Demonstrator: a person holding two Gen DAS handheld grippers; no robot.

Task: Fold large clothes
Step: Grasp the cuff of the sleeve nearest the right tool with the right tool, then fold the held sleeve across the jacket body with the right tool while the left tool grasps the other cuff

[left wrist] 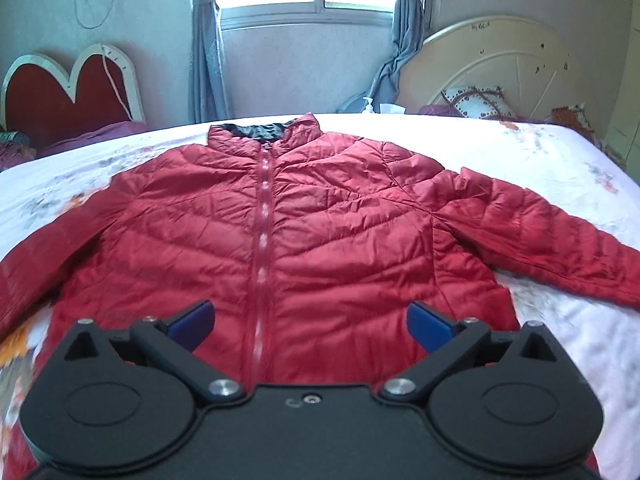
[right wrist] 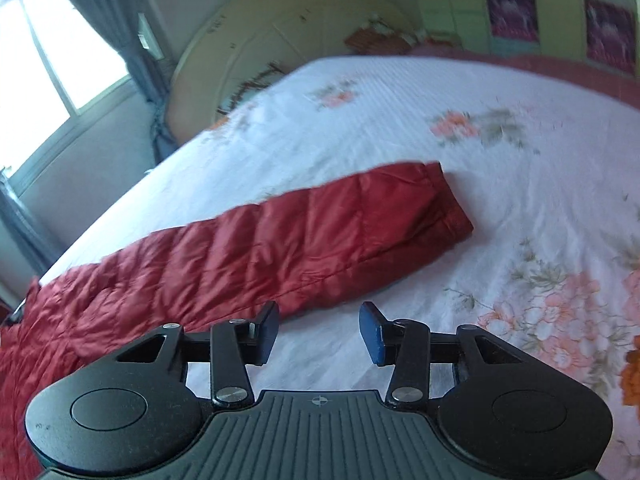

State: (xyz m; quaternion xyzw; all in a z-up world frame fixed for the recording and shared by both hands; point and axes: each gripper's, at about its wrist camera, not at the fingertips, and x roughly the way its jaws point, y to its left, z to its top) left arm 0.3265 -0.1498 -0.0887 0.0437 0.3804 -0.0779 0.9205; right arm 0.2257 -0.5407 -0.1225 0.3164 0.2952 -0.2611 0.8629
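A red quilted jacket (left wrist: 304, 232) is spread flat, front up and zipped, on the bed (left wrist: 560, 152), collar toward the window and both sleeves laid out to the sides. The left gripper (left wrist: 310, 320) is held over the hem near the zip (left wrist: 262, 240), its jaws wide apart and empty. The right gripper (right wrist: 318, 330) is held just beside the right sleeve (right wrist: 304, 240), short of the cuff (right wrist: 452, 204); its jaws are partly open with only sheet between them. The jacket is judged light, puffy and soft, with a slick shell likely to slide under the pads. A firmer hold is expected at stitched edges: the cuff, the hem or the shoulder seam, rather than the padded middle.
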